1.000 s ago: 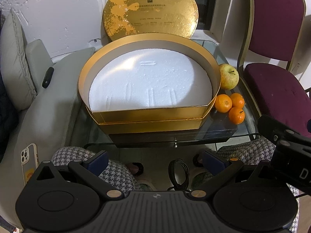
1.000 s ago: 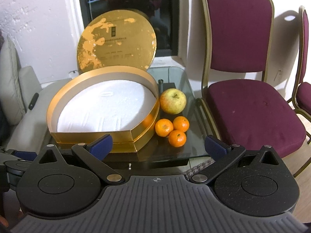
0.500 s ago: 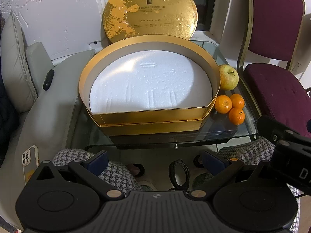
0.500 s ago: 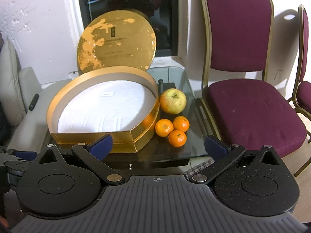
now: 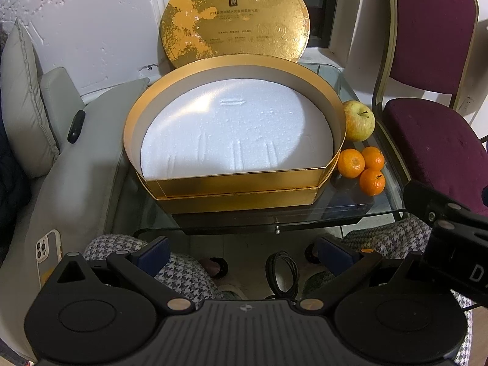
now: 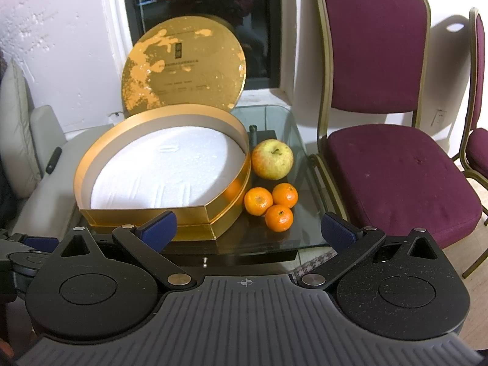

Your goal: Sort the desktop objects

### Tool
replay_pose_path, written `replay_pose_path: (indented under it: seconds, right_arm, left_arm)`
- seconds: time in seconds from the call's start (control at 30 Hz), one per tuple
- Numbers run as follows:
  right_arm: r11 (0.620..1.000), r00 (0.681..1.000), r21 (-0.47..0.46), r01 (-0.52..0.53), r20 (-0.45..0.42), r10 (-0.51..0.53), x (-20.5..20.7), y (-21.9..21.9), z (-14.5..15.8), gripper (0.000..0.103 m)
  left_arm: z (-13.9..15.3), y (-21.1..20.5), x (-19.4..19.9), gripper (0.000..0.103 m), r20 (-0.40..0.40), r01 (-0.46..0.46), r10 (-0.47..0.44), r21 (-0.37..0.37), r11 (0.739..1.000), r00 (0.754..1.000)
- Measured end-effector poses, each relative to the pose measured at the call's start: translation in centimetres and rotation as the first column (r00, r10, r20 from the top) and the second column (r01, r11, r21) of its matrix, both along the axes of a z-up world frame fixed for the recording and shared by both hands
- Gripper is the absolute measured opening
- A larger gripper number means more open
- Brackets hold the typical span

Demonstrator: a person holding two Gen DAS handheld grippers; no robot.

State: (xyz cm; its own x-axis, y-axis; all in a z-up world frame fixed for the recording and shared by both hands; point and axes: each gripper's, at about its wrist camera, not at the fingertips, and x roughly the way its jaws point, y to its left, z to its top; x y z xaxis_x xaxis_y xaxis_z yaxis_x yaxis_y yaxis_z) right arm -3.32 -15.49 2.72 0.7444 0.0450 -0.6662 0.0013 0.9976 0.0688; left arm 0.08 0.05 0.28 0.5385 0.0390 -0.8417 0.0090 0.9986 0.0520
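Note:
A gold round box with a white foam floor stands open on a glass table. Its gold lid leans upright behind it. To the box's right lie a yellow-red apple and three small oranges, touching each other. My left gripper is open and empty, in front of the table's near edge. My right gripper is open and empty, also short of the table, facing the oranges.
Maroon chairs stand right of the table. A grey cushioned seat with a phone on it lies to the left. The person's checked-trouser knees and a black cable are below the table edge.
Both views have shifted very slightly; the box and fruit have not moved. Both grippers stay open.

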Motion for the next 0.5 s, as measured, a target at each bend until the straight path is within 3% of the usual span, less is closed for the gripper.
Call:
replay_pose_path:
  seconds: [0.5]
  right_arm:
    - [1.0,1.0,0.004,-0.003,-0.004,0.003,0.03,-0.22,-0.05,0.103]
  left_arm:
    - [-0.15,-0.37,0.14,0.102,-0.003,-0.003,0.003,0.006,1.0,1.0]
